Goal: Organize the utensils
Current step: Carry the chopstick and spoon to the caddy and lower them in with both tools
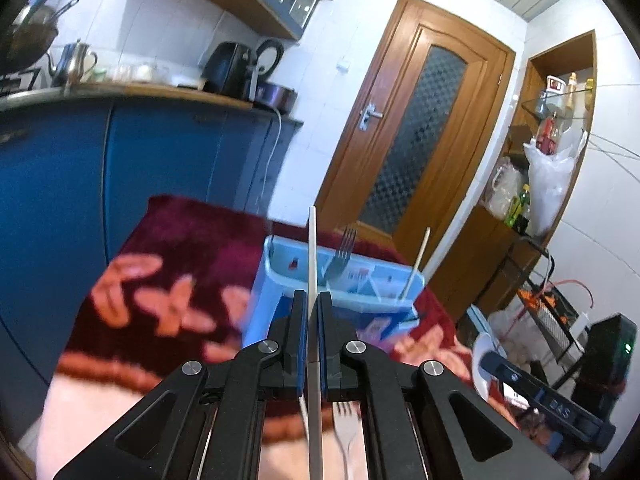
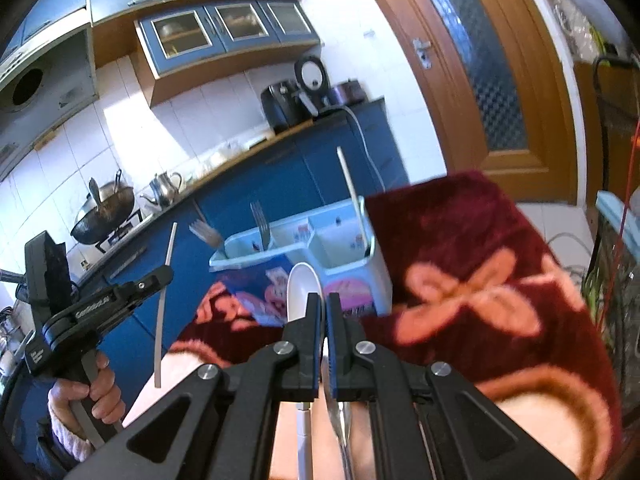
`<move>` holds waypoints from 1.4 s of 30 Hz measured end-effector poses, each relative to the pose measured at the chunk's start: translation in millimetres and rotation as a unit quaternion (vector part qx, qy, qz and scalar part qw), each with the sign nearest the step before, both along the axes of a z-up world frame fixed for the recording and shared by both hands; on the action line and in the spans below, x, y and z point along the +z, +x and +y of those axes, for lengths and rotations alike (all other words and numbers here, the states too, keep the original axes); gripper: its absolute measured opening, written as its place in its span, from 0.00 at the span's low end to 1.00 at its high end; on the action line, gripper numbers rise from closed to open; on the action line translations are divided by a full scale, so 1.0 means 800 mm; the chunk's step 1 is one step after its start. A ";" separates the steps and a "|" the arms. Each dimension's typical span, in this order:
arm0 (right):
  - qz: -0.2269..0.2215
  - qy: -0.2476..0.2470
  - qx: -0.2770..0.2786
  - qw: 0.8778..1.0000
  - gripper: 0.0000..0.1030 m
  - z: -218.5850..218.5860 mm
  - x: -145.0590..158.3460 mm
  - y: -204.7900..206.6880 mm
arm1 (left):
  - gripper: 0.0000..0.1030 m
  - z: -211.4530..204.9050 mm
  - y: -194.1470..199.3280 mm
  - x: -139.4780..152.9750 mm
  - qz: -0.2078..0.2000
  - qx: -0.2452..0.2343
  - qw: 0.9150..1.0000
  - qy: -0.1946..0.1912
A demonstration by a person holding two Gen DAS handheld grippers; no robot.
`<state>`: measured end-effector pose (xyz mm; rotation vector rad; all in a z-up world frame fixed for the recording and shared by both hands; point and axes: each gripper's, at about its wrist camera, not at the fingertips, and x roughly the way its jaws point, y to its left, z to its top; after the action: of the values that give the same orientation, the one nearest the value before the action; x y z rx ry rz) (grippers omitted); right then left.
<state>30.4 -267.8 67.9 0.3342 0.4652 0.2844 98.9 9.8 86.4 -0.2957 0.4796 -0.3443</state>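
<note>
My left gripper (image 1: 313,296) is shut on a pale chopstick (image 1: 312,248) that stands upright through its jaws. Just beyond it sits the light blue utensil holder (image 1: 280,276), holding a fork (image 1: 345,248) and another chopstick (image 1: 418,268). My right gripper (image 2: 325,298) is shut on a white spoon (image 2: 302,288), whose bowl points toward the holder (image 2: 320,236). The right wrist view shows the fork (image 2: 262,228) in the holder's left compartment and the chopstick (image 2: 354,196) in its right one. At the left of that view, a hand (image 2: 96,392) carries the left gripper (image 2: 164,274) with its chopstick (image 2: 162,320).
A dark red blanket (image 2: 460,248) with pink flowers covers the table. A metal fork (image 1: 344,410) and a metal spoon (image 2: 340,412) lie under the grippers. Blue cabinets (image 1: 160,168) stand behind, a brown door (image 1: 416,136) beyond, cluttered shelves (image 1: 540,184) on the right.
</note>
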 end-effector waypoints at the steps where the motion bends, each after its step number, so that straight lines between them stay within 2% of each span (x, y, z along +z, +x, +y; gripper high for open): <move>1: -0.007 -0.002 -0.002 1.000 0.04 0.000 0.004 0.000 | 0.04 -0.002 0.005 0.005 -0.008 0.002 1.000 -0.001; 8: -0.052 -0.020 -0.022 0.998 0.04 -0.003 0.034 0.017 | 0.04 -0.017 0.033 0.033 -0.064 0.016 0.998 0.001; 16: -0.096 -0.047 -0.025 0.994 0.04 0.010 0.058 0.055 | 0.04 -0.030 0.075 0.053 -0.125 0.051 0.991 0.008; 24: -0.117 -0.037 -0.028 0.992 0.04 0.017 0.063 0.097 | 0.04 -0.038 0.101 0.050 -0.165 0.095 0.981 0.019; 30: -0.151 -0.042 -0.057 0.986 0.04 0.018 0.067 0.118 | 0.04 -0.045 0.108 0.038 -0.186 0.124 0.974 0.032; 36: -0.187 -0.074 -0.100 0.974 0.04 0.026 0.056 0.139 | 0.04 -0.056 0.106 0.018 -0.200 0.143 0.968 0.053; 42: -0.216 -0.102 -0.105 0.965 0.04 0.038 0.039 0.153 | 0.04 -0.063 0.102 0.011 -0.213 0.146 0.963 0.069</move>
<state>152.5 -237.1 99.4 0.1106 0.0257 0.0954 180.3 -40.9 95.1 -0.1464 0.0308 -0.0784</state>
